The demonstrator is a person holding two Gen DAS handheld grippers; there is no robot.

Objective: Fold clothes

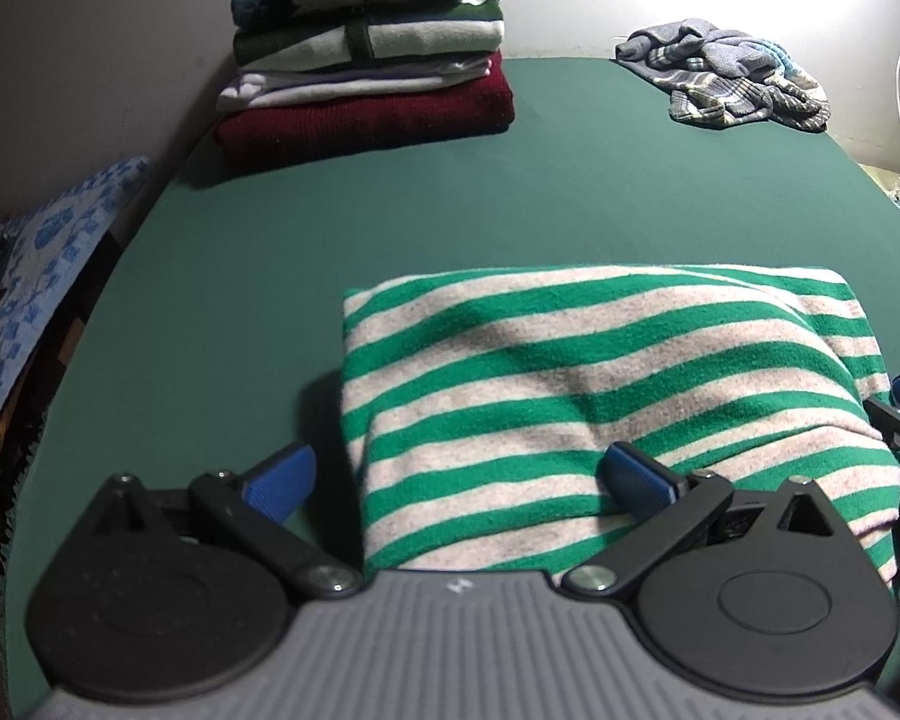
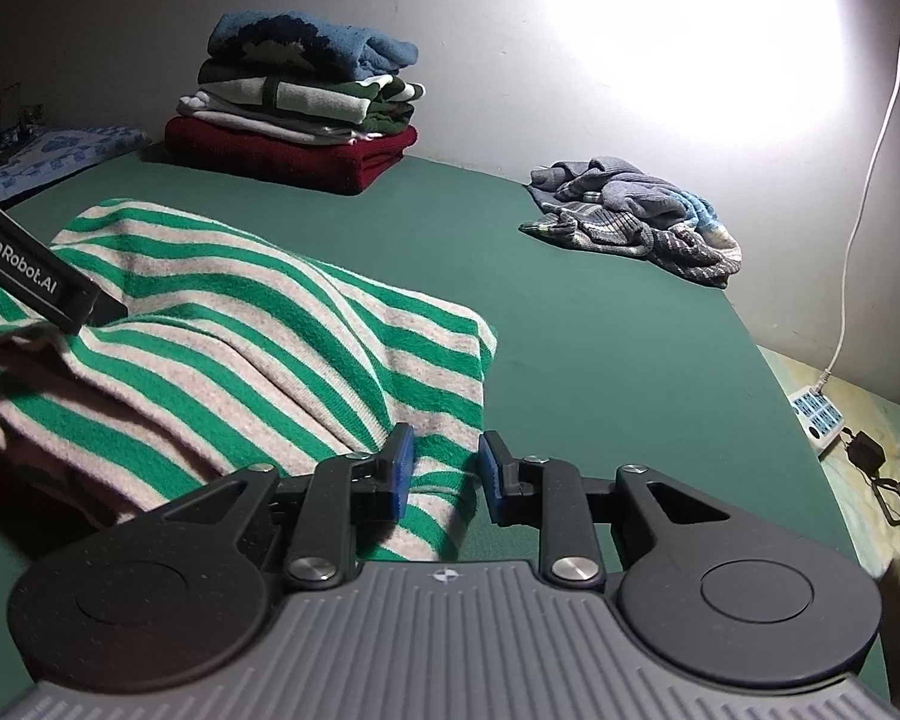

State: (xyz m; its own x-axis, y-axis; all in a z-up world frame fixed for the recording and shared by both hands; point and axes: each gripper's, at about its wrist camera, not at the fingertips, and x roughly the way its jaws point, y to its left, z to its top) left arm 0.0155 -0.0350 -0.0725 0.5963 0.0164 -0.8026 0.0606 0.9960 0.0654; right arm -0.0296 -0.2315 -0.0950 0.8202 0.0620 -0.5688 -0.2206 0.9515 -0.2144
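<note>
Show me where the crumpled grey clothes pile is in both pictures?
Left wrist view: crumpled grey pile, top right, on the green table's far edge.
Right wrist view: same pile, right of centre, near the wall.
Shared landmark: the folded stack, left of it.

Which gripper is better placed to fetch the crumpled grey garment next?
Probably the right gripper: the crumpled grey garment lies on its side of the green table, and the striped sweater does not block its way.
</note>
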